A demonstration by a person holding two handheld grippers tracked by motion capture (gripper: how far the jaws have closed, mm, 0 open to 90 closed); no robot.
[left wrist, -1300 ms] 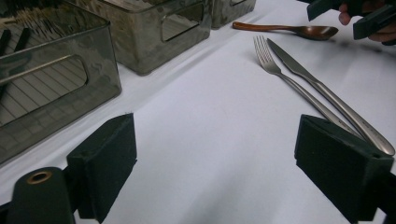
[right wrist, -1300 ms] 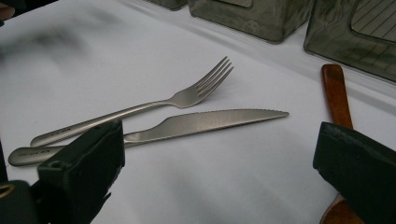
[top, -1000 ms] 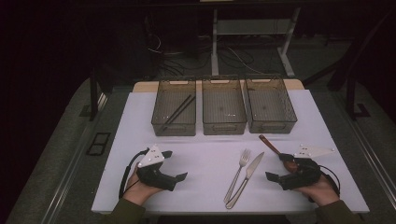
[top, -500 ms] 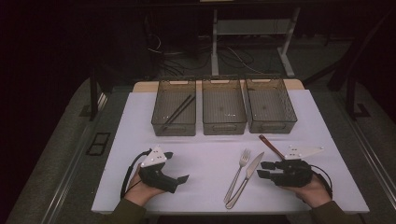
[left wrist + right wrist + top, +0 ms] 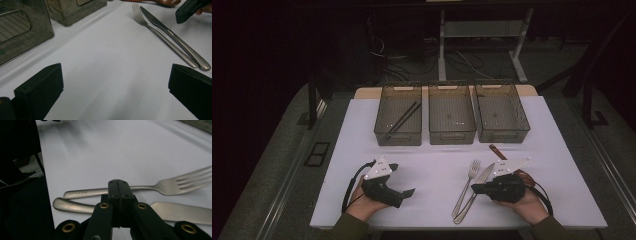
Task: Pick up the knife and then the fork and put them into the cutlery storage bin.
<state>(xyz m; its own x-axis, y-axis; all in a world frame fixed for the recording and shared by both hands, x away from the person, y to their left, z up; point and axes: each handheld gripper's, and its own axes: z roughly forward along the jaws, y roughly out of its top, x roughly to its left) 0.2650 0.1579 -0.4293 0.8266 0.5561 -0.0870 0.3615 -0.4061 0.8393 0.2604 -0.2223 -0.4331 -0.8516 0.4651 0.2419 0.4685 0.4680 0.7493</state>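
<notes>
A steel fork [image 5: 467,185] and knife [image 5: 476,189] lie side by side on the white table [image 5: 432,165], right of centre. My right gripper [image 5: 475,188] is held low over the knife handle, pointing left. In the right gripper view its jaws [image 5: 117,182] are pressed together above the knife [image 5: 185,212] and fork [image 5: 175,185]. They have just been closing, and nothing is between them. My left gripper [image 5: 402,179] rests at the front left, wide open and empty. The left gripper view looks across bare table toward the fork [image 5: 155,32] and knife [image 5: 175,37].
Three dark clear bins stand in a row at the back: the left bin [image 5: 382,131] holds two black chopsticks [image 5: 404,116], with the middle bin [image 5: 451,136] and right bin [image 5: 503,134] beside it. A brown-handled utensil [image 5: 497,150] lies behind my right gripper.
My right gripper has slid left up to the knife and fork, and its jaws have gone from wide open to shut. The left gripper has stayed put.
</notes>
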